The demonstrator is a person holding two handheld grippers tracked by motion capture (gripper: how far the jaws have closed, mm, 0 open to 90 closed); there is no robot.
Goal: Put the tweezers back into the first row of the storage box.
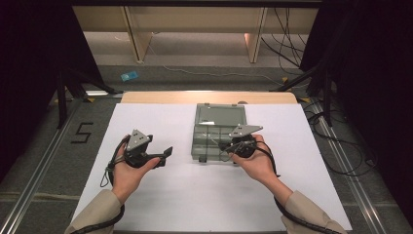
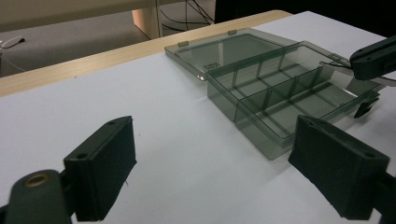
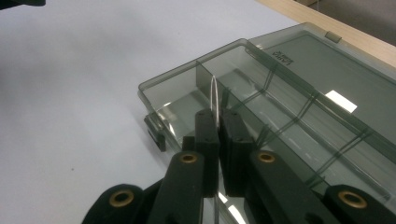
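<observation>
Two grippers here, but only the right gripper [image 1: 225,146], pinched shut on a thin clear plastic divider [image 3: 214,100], sits over the smoky transparent compartment box [image 1: 210,141] at table centre, while the wide-open, empty left gripper [image 1: 165,157] waits at its 9 o'clock.

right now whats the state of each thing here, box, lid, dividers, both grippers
compartment box: open, flat on the white sheet, compartments look empty
lid: swung fully back, lying flat behind the box
loose divider: thin clear plate, upright over the box, pinched between the jaws
right gripper: shut on the loose divider
left gripper: open, holding nothing, off to the side of the box
</observation>
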